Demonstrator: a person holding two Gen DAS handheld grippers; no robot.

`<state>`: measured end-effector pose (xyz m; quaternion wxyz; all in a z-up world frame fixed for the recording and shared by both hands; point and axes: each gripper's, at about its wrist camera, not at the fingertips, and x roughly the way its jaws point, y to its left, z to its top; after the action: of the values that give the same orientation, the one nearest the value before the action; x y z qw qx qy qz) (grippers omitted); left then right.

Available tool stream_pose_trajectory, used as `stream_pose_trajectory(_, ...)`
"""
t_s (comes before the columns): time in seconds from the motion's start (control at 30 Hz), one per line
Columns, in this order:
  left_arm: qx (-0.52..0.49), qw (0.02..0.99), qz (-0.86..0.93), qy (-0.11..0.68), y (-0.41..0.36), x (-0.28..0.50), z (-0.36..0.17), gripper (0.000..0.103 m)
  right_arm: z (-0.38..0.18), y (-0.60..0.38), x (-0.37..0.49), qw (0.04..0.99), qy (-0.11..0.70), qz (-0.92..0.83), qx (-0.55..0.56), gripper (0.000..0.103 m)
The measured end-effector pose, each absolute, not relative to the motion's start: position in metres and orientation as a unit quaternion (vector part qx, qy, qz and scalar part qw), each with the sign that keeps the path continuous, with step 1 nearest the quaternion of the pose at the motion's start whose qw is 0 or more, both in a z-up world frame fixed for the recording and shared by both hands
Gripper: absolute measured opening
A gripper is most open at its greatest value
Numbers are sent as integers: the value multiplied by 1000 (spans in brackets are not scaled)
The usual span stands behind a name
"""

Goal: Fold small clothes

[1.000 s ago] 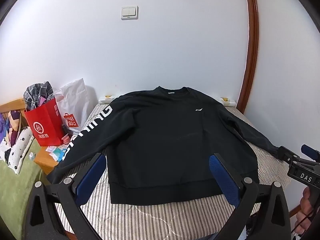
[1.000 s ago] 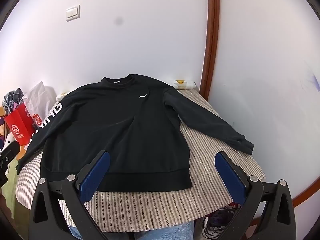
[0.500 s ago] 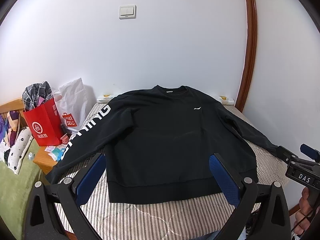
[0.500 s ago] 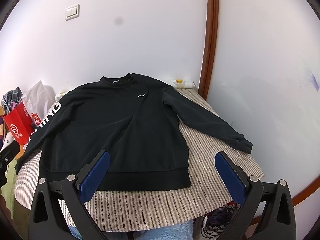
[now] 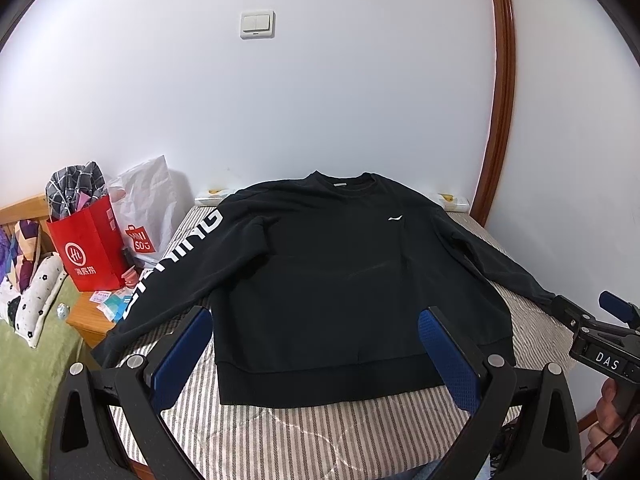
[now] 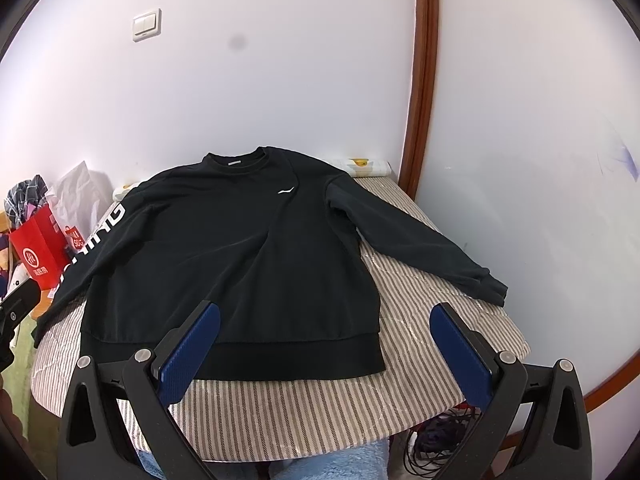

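Left gripper (image 5: 316,354): jaws apart, empty | right gripper (image 6: 326,350): jaws apart, empty | black sweatshirt (image 6: 240,256): flat, unfolded | risk: lettered sleeve (image 5: 176,264) overhanging edge may drag the garment askew.

Both wrist views face the wall, sharing the sweatshirt (image 5: 340,264) between them.

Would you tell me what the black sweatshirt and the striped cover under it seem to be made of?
Sweatshirt: likely matte cotton-type knit, with ribbed hem and soft creases. Striped cover: seemingly woven, quilted fabric, with herringbone stripes and puckered stitch lines.
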<state>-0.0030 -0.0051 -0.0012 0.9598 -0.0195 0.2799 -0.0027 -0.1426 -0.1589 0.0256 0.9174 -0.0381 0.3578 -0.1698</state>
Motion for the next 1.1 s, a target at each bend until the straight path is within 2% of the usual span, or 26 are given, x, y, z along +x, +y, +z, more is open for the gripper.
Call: stream_pose_trajectory(1.1,-26,961,-5,274,7,-11,8,103,28,-165,-147,918,356,-171,-37,103)
